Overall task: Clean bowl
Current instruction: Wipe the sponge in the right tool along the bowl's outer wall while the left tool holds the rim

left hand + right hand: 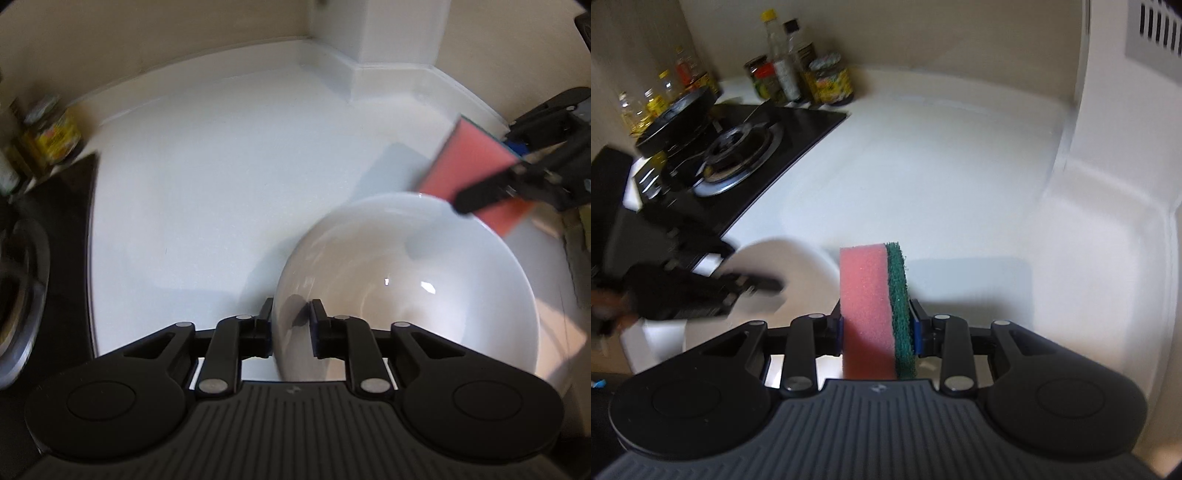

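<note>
Left fingers (290, 321) astride bowl (406, 288) rim, grip unclear; right fingers (877, 325) clamping sponge (873, 310).

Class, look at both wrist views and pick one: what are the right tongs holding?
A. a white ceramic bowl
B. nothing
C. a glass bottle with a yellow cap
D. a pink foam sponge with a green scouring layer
D: in the right wrist view the right tongs are clamped on the pink foam sponge with a green scouring layer, while the white ceramic bowl sits with its rim between the left tongs.
</note>
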{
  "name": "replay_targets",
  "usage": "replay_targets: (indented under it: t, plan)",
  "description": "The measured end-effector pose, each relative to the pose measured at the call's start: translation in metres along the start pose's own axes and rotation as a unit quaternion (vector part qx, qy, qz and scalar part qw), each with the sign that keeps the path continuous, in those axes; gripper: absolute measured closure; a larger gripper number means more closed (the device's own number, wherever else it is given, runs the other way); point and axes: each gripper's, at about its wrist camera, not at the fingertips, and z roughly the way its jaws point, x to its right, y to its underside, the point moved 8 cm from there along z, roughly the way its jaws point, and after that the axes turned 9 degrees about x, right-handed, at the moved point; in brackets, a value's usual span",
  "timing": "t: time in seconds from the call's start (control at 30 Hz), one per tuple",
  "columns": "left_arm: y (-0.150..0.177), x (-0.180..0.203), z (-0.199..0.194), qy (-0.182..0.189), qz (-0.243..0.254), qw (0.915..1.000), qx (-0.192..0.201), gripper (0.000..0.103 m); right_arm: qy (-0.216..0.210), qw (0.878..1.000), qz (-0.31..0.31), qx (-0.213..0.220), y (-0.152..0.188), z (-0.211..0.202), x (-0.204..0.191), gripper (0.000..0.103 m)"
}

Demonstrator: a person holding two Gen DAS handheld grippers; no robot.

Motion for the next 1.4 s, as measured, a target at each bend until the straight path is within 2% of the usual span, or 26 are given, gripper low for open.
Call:
replay_targets:
  t: [0.13,0.2,0.27,0.33,0.4,0.47,0.53,0.6,0.63,0.67,0.77,0.87,1.0,1.07,1.13,1.23,1.33,1.4]
  plan:
    - [-0.015,0.008,0.006,0.038,0.096,0.9946,0.009,0.081,-0.007,0.999,-0.045,-0.03,-0.006,-0.002,0.002,0.076]
    - [-0.02,0.011,0.009,0.052,0.128,0.9903,0.007,0.08,-0.013,0.998,-0.059,-0.034,-0.014,0.004,0.003,0.076]
    - [-0.025,0.013,0.015,0.064,0.138,0.9884,0.003,0.077,-0.018,0.997,-0.071,-0.032,-0.023,0.011,0.001,0.075]
    - [-0.024,0.009,0.018,0.048,0.116,0.9921,-0.003,0.073,-0.013,0.996,-0.086,-0.035,-0.029,0.019,-0.002,0.075]
    - [-0.022,0.006,0.015,0.024,0.087,0.9959,-0.002,0.074,-0.01,0.995,-0.09,-0.032,-0.033,0.023,-0.006,0.075]
    - [-0.014,0.0,0.006,-0.005,0.037,0.9993,-0.007,0.074,-0.007,0.996,-0.087,-0.026,-0.033,0.022,-0.007,0.076]
    - [0.002,-0.007,-0.008,-0.029,-0.034,0.9989,-0.012,0.074,-0.003,0.998,-0.069,-0.012,-0.029,0.02,-0.007,0.076]
    - [0.015,-0.008,-0.014,-0.039,-0.071,0.9965,-0.02,0.074,0.002,0.999,-0.046,0.002,-0.024,0.016,-0.004,0.075]
    - [0.02,-0.007,-0.015,-0.043,-0.076,0.9959,-0.021,0.076,0.003,0.999,-0.035,0.008,-0.021,0.015,-0.003,0.075]
    - [0.025,-0.006,-0.017,-0.047,-0.078,0.9956,-0.022,0.086,0.005,1.0,-0.022,0.014,-0.018,0.013,-0.002,0.075]
    - [0.022,-0.002,-0.015,-0.036,-0.051,0.9979,-0.015,0.085,0.004,1.0,-0.013,0.012,-0.008,0.008,-0.004,0.075]
    - [0.008,0.002,-0.004,-0.006,0.017,0.9998,-0.009,0.084,-0.001,0.999,-0.041,-0.015,-0.006,0.003,-0.003,0.075]
    - [-0.01,0.006,0.01,0.034,0.092,0.9952,-0.003,0.084,0.0,0.998,-0.054,-0.024,-0.018,0.007,0.006,0.075]
    - [-0.017,0.008,0.019,0.039,0.113,0.9928,-0.009,0.079,0.009,0.998,-0.062,-0.023,-0.026,0.015,0.006,0.075]
    - [-0.02,0.004,0.027,0.027,0.1,0.9945,-0.017,0.076,0.014,0.998,-0.065,-0.019,-0.031,0.02,0.006,0.075]
    - [-0.013,-0.006,0.018,-0.003,0.04,0.9991,-0.012,0.077,0.013,0.998,-0.055,-0.01,-0.034,0.023,0.006,0.075]
    - [0.0,-0.011,-0.001,-0.032,-0.011,0.9994,-0.011,0.078,0.014,0.999,-0.041,0.0,-0.028,0.021,0.006,0.075]
    - [0.01,-0.008,-0.009,-0.03,-0.042,0.9986,-0.01,0.078,0.014,1.0,-0.022,0.011,-0.021,0.016,0.006,0.075]
